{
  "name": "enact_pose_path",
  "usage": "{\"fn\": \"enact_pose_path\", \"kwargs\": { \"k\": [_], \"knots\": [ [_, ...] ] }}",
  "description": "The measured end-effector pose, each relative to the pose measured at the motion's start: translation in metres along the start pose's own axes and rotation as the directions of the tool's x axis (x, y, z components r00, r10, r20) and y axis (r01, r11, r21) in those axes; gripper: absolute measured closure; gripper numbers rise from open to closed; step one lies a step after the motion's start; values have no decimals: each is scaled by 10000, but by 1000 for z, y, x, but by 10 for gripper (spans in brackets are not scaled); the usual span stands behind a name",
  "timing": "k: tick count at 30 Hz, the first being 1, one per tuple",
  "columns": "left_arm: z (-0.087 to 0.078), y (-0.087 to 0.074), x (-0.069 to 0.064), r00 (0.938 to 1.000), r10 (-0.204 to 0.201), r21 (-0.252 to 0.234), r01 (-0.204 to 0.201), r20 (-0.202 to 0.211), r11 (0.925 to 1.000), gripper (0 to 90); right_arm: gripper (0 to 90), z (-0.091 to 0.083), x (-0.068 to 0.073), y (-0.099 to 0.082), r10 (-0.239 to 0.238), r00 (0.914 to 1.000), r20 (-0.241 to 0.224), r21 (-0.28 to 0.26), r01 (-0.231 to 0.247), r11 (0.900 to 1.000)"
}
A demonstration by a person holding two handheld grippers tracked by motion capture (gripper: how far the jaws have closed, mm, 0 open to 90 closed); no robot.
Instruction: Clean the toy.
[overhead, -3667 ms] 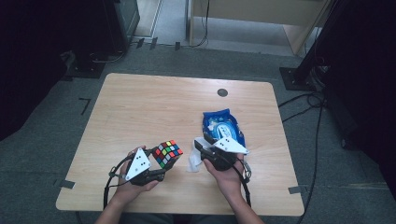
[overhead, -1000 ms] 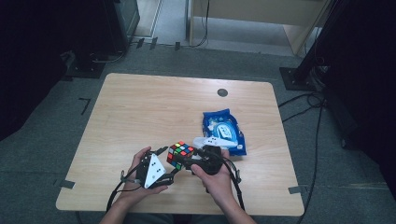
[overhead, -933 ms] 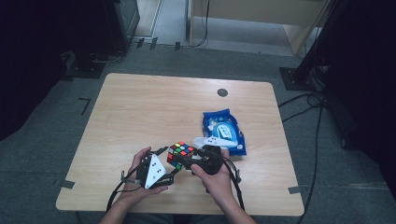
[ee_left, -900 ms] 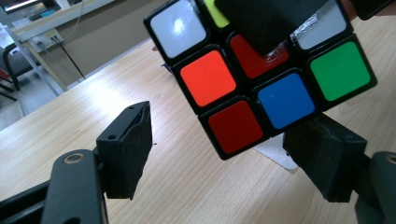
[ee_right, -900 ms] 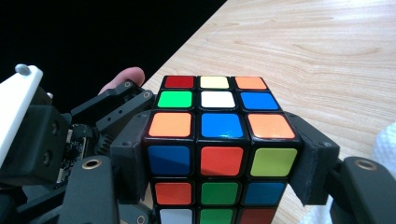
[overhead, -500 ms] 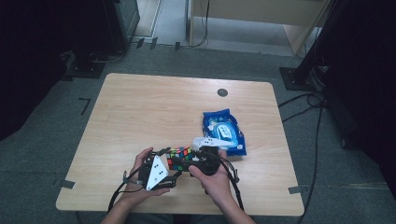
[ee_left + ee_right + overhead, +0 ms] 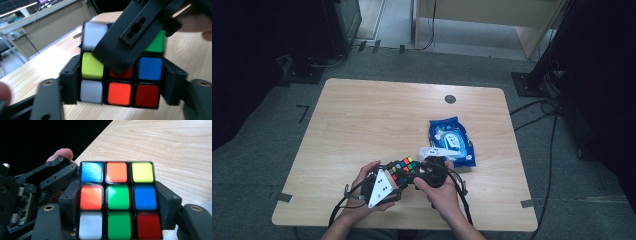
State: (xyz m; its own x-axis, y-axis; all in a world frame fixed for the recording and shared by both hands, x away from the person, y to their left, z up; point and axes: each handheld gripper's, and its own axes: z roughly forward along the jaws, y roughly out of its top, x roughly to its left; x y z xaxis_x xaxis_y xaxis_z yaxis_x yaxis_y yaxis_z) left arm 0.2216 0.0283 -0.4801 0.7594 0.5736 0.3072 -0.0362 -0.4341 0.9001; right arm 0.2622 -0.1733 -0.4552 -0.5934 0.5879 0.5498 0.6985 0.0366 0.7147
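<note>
Two claws pinch one puzzle cube [image 7: 403,169] above the tabletop's [image 7: 362,120] near edge: left claw [image 7: 394,181] has just closed on it, right claw [image 7: 416,176] clamps its sides; blue packet [image 7: 452,141] far right

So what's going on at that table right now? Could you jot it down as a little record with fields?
Scene: a person at a wooden table, a hand-held gripper in each hand
Main object: Rubik's cube, near the table's front edge
Left gripper: jaws have just closed, now clamped on the cube's two sides
Right gripper: jaws clamped on the cube's two sides
Cube face in the right gripper view: green centre
Nearby: blue wet-wipes pack, lying flat to the right of the cube
</note>
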Motion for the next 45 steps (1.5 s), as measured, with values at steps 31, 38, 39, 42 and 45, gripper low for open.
{"fn": "enact_pose_path", "kwargs": {
  "k": [31, 38, 39, 42, 45],
  "knots": [
    [-15, -13, 41, 9826, -1853, 91, 1855, -140, 9826, 341, 370, 21, -64, -24, -3452, 8213, 4542, 921, 3421, 9352],
    [-16, -12, 41, 9828, -1841, 61, 1842, -106, 9829, 341, 576, 22, -64, -27, -3973, 7906, 4659, 1675, 3621, 9170],
    [-16, -12, 41, 9828, -1841, 61, 1842, -106, 9829, 341, 576, 22, -64, -27, -3973, 7906, 4659, 1675, 3621, 9170],
    [-16, -12, 41, 9831, -1830, 56, 1831, -87, 9831, 341, 729, 21, -66, -29, -3846, 8123, 4384, 1735, 3433, 9231],
    [-16, -12, 40, 9832, -1823, 66, 1824, -64, 9832, 341, 826, 17, -67, -27, -3700, 8263, 4247, 1815, 3227, 9289]
  ]
}}
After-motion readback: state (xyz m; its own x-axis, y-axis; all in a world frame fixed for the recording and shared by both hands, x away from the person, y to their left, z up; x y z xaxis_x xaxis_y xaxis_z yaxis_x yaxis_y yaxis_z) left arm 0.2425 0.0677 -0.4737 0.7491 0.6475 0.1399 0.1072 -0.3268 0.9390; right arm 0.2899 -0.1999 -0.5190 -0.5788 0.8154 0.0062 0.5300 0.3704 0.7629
